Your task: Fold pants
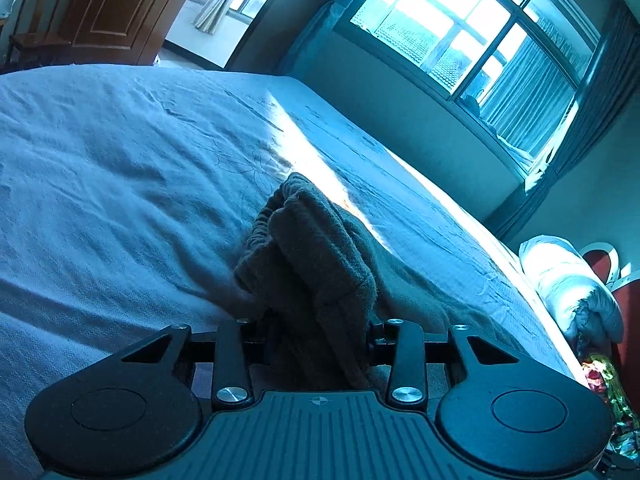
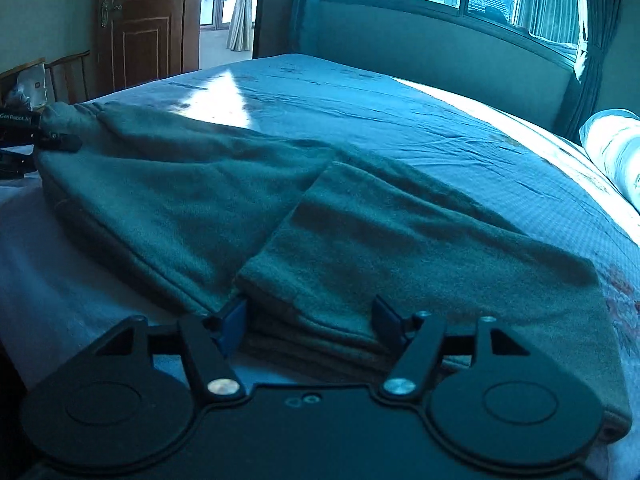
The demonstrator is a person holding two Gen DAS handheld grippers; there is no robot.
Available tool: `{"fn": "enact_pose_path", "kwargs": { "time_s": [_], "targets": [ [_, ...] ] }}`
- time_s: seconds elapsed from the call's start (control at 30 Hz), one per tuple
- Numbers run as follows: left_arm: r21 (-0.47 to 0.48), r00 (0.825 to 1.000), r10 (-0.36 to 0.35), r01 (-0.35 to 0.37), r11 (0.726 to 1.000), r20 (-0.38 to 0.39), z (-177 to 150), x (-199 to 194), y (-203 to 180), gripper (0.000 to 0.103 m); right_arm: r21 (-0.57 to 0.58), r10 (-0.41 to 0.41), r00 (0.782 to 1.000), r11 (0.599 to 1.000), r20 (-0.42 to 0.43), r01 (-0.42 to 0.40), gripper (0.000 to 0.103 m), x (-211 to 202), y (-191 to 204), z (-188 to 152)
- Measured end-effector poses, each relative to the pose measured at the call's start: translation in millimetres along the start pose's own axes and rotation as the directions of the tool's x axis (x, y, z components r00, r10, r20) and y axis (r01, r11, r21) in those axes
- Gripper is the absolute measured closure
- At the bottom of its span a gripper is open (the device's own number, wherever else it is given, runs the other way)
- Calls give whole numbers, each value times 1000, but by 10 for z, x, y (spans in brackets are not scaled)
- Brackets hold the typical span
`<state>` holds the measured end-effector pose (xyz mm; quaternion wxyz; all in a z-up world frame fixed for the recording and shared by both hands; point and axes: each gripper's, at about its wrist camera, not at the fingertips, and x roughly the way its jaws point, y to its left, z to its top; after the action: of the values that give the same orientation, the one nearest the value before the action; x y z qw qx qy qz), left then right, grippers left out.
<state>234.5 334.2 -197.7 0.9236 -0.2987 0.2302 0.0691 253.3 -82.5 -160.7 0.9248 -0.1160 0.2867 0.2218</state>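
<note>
Pants (image 2: pixel 240 196) lie across the bed (image 2: pixel 400 120). The left gripper (image 1: pixel 316 328) is clamped on the bunched waistband; the right gripper (image 2: pixel 310 316) holds its fingers wide around the hem end, with thick layers between them. Risk: a partial bite could drop the lower layers. Toward 10 o'clock, the raised waistband may drag the cloth askew.

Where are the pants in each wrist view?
Left wrist: pants bunched at centre, waistband end held in the left gripper.
Right wrist: pants spread across the middle, edge between the right gripper fingers.
Shared landmark: the window, upper right in both views.
</note>
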Motion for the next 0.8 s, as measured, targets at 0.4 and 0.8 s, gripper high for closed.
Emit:
{"fn": "enact_pose_path", "kwargs": {
  "time_s": [0.4,0.8],
  "targets": [
    [328,982,-157,116,938,101,253,-384,-1542,65,516,-115,980,856,163,14,41,-681,-1375,-254],
    [614,932,-239,360,703,-273,-1119,284,-4088,51,748,-252,946,663,205,14,40,-1328,-2596,-851]
  ]
}}
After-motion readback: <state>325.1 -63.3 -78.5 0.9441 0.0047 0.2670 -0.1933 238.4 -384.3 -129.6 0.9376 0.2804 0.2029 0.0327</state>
